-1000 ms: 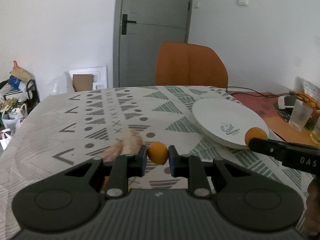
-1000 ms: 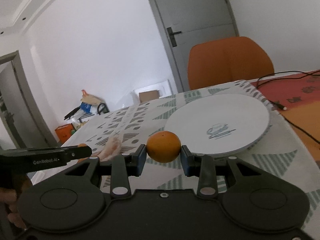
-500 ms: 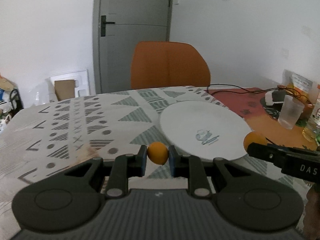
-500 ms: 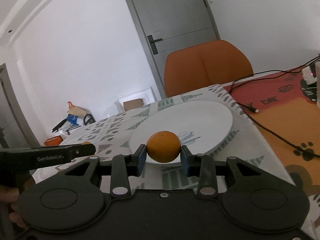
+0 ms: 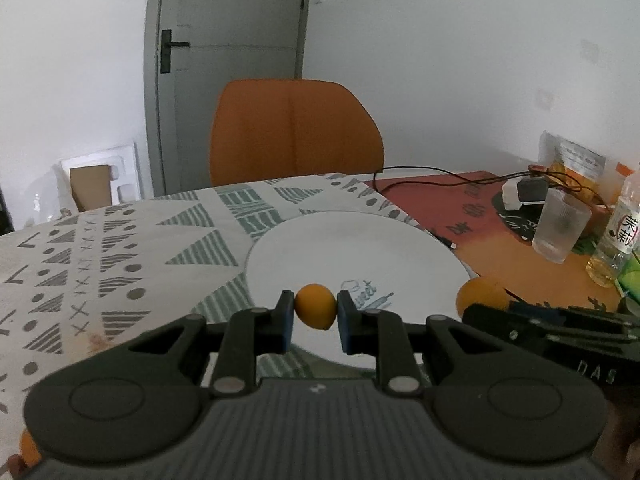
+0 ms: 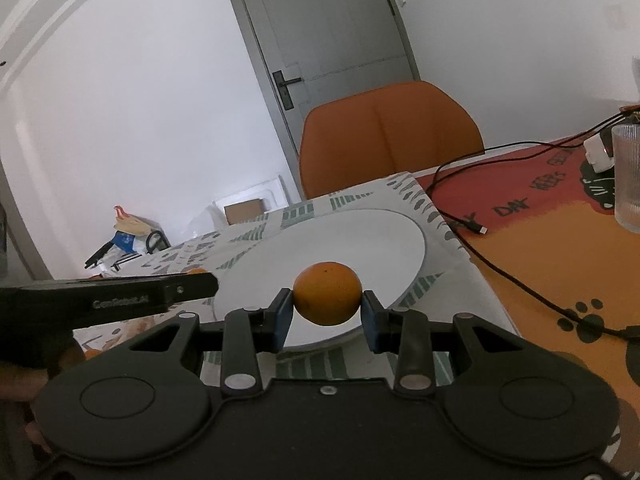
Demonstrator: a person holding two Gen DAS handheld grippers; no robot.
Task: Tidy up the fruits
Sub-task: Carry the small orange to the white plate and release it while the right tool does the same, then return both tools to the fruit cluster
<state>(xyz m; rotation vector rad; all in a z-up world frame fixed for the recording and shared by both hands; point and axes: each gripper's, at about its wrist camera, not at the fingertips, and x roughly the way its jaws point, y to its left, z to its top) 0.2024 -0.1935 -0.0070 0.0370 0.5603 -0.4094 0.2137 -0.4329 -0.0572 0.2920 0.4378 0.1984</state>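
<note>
My left gripper (image 5: 316, 307) is shut on a small orange kumquat (image 5: 315, 306), held over the near rim of a white plate (image 5: 352, 248) on the patterned tablecloth. My right gripper (image 6: 326, 295) is shut on a larger orange (image 6: 327, 293), also above the near part of the white plate (image 6: 360, 236). In the left wrist view the right gripper's side shows at the right with the orange (image 5: 482, 292) in front of it. The left gripper's finger (image 6: 120, 300) crosses the left of the right wrist view. The plate has nothing on it.
An orange chair (image 5: 294, 130) stands behind the table. A black cable (image 6: 504, 276) runs over the red-orange mat right of the plate. A ribbed glass (image 5: 560, 226), a bottle (image 5: 614, 240) and a charger sit at far right. Another orange bit (image 5: 30, 446) shows at lower left.
Both grippers have swung right toward the plate with their fruits still held; the plate now lies right under them. The pale object seen left of the kumquat has left the view.
</note>
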